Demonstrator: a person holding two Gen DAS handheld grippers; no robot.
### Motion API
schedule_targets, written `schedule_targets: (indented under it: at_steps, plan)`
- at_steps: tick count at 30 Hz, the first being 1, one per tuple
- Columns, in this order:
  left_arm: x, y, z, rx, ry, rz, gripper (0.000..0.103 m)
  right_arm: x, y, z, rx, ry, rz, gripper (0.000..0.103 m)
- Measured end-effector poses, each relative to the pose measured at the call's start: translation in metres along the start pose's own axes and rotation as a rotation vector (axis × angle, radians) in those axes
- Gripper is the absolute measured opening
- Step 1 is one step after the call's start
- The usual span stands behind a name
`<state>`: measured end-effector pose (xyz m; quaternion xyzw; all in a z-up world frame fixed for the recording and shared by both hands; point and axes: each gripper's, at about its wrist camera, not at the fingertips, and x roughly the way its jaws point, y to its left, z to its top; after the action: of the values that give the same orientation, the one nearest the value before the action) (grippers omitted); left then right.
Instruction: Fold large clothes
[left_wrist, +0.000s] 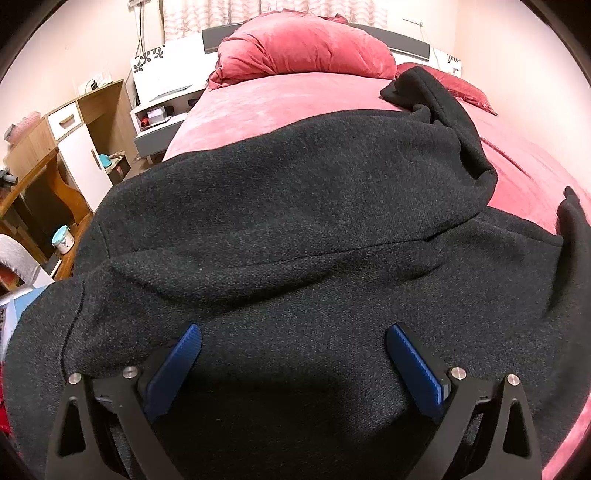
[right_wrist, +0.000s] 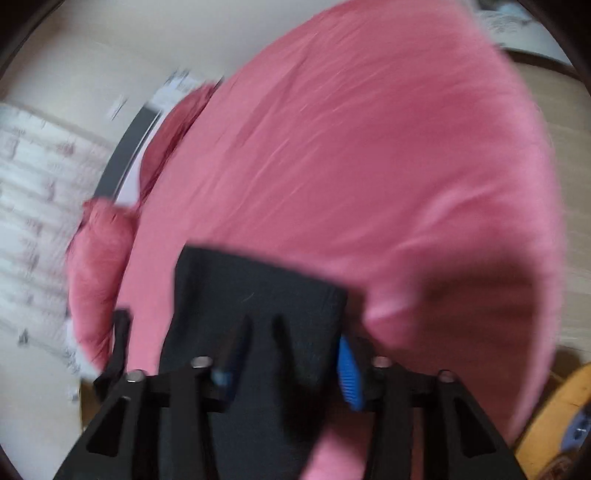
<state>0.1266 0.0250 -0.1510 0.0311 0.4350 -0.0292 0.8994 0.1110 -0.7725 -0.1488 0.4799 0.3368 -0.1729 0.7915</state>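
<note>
A large dark grey wool coat (left_wrist: 288, 206) lies spread over the pink bed (left_wrist: 258, 99), one black sleeve (left_wrist: 439, 99) reaching toward the headboard. My left gripper (left_wrist: 293, 332) hovers just above the coat's near part, its blue pads (left_wrist: 173, 369) wide apart and holding nothing. In the blurred right wrist view, my right gripper (right_wrist: 291, 350) has a black piece of the coat (right_wrist: 255, 288) between its blue pads (right_wrist: 349, 373), lifted over the pink bed cover (right_wrist: 351, 166).
A red duvet heap (left_wrist: 303, 48) and a red pillow (left_wrist: 465, 92) lie at the head of the bed. A white nightstand (left_wrist: 162, 107), wooden cabinets (left_wrist: 85, 125) and a desk (left_wrist: 40, 199) stand to the left. A yellow wooden object (right_wrist: 554, 417) shows at lower right.
</note>
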Motion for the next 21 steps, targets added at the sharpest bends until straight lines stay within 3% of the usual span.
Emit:
schedule_targets:
  at_steps: [1, 3, 5, 8, 9, 12, 14, 16, 18, 19, 20, 21]
  plan:
    - [-0.001, 0.000, 0.001, -0.003, 0.007, 0.002, 0.101, 0.003, 0.011, -0.001, -0.047, 0.002, -0.039, 0.008]
    - [-0.005, 0.001, 0.005, -0.014, 0.008, 0.003, 0.101, -0.010, 0.034, 0.000, -0.129, -0.036, -0.071, 0.007]
    - [-0.008, 0.003, 0.006, -0.024, -0.006, 0.023, 0.101, -0.044, 0.045, 0.007, -0.140, -0.136, -0.071, 0.007]
    - [-0.005, 0.006, 0.005, -0.040, 0.006, 0.028, 0.101, -0.091, 0.036, 0.015, -0.125, -0.241, -0.116, 0.007]
    - [-0.005, 0.005, 0.004, -0.045, 0.006, 0.024, 0.101, -0.094, 0.029, 0.014, -0.123, -0.246, -0.143, 0.007]
    - [-0.005, 0.000, 0.001, -0.018, 0.006, 0.046, 0.101, -0.074, -0.021, 0.001, -0.026, -0.126, -0.295, 0.008]
    - [-0.006, 0.001, -0.001, -0.021, 0.015, 0.040, 0.101, -0.052, -0.058, -0.011, 0.051, -0.037, -0.343, 0.013]
    - [-0.008, 0.004, -0.003, -0.034, 0.025, 0.025, 0.101, -0.064, -0.064, -0.016, 0.062, -0.136, -0.265, 0.028]
    - [-0.011, 0.005, -0.007, -0.043, 0.027, 0.013, 0.101, -0.069, -0.054, -0.013, 0.024, -0.140, -0.379, 0.041]
    - [-0.013, 0.006, -0.009, -0.048, 0.025, 0.010, 0.101, -0.077, -0.046, -0.013, -0.019, -0.158, -0.505, 0.041]
    - [-0.015, 0.006, -0.010, -0.053, 0.021, 0.008, 0.101, -0.086, -0.036, -0.014, -0.047, -0.203, -0.569, 0.041]
    - [-0.017, 0.006, -0.011, -0.055, 0.018, 0.008, 0.101, -0.092, -0.023, -0.017, -0.078, -0.248, -0.577, 0.042]
